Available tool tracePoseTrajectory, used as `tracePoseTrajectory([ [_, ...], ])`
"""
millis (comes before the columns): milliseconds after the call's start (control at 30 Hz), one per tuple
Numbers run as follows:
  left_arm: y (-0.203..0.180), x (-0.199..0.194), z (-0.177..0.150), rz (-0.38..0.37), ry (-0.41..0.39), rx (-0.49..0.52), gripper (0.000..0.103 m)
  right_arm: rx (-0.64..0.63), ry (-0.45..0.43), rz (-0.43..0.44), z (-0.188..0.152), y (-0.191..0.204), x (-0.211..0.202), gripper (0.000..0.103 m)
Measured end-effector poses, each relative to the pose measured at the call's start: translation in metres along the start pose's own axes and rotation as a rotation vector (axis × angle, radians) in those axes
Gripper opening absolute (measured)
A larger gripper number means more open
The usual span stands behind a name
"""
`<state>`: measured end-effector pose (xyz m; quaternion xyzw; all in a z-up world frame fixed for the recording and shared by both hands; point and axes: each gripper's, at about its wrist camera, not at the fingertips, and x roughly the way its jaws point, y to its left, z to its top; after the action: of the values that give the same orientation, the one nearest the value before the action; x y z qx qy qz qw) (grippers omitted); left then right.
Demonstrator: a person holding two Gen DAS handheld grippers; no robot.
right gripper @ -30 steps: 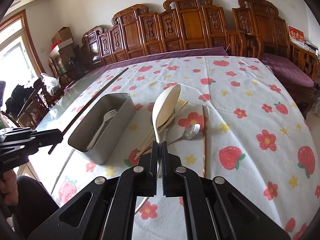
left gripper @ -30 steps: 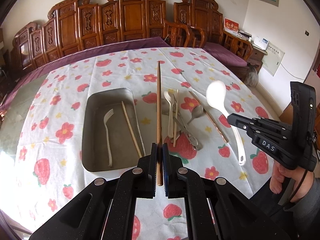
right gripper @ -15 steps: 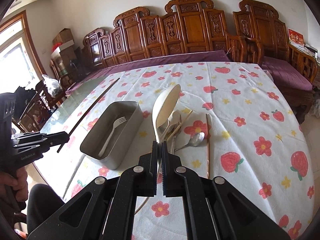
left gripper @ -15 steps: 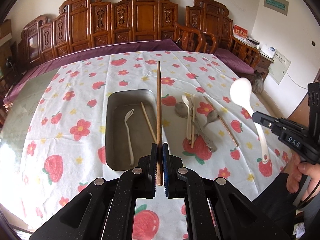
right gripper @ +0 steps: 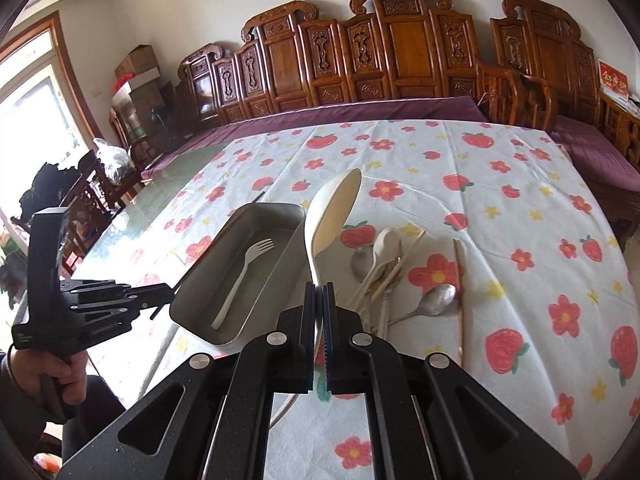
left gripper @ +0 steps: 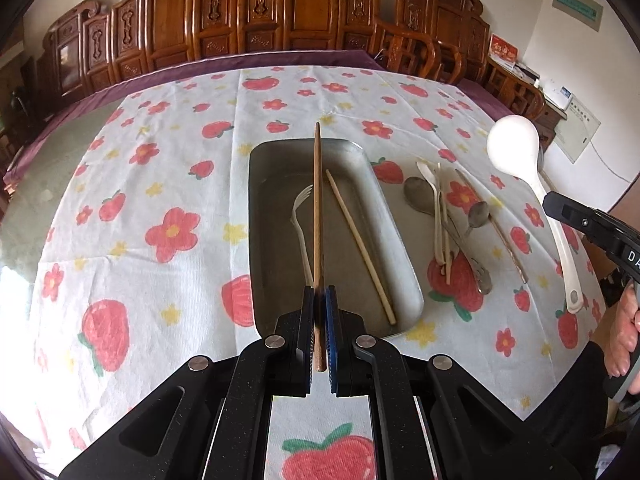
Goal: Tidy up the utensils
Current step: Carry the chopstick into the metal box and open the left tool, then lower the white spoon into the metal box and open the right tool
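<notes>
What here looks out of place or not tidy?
Only the loose heap beside the tray: spoons and chopsticks lie crossed on the cloth. In the tray, the fork and one chopstick lie flat. Nothing looks spilled or damaged.

Bright daylight from window [right gripper: 28,100], blown out; fisheye edges perhaps soft.

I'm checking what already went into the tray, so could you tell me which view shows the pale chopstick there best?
The left wrist view: the pale chopstick lies fully visible in the metal tray. The right wrist view shows only the white fork; the near wall hides it.
</notes>
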<state>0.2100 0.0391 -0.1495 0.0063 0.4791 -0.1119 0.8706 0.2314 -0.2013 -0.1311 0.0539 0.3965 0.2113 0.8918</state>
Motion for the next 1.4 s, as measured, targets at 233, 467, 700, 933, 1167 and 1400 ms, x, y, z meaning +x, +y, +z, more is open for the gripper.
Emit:
tracePoseTrajectory([
  [233, 0.011, 0.018, 0.004, -0.008, 0.047, 0.008, 0.004, -0.005, 0.024, 0.028, 0.009, 0.011, 0.024, 0.004],
  [467, 0.011, 0.029, 0.008, -0.032, 0.07, 0.021, 0.004, -0.01, 0.043, 0.043, 0.013, 0.02, 0.04, 0.004],
  [700, 0.014, 0.036, 0.007, -0.049, 0.085, 0.016, 0.005, -0.027, 0.061, 0.053, 0.015, 0.029, 0.051, 0.004],
  [933, 0.017, 0.03, 0.012, -0.063, 0.053, 0.002, 0.005, -0.039, 0.077, 0.065, 0.015, 0.041, 0.063, 0.004],
  [1167, 0.03, 0.003, 0.02, -0.024, -0.01, -0.024, 0.005, -0.057, 0.081, 0.09, 0.021, 0.059, 0.078, 0.004],
  [1400, 0.052, -0.028, 0.029, 0.042, -0.08, -0.062, 0.005, -0.07, 0.111, 0.088, 0.021, 0.073, 0.107, 0.004],
])
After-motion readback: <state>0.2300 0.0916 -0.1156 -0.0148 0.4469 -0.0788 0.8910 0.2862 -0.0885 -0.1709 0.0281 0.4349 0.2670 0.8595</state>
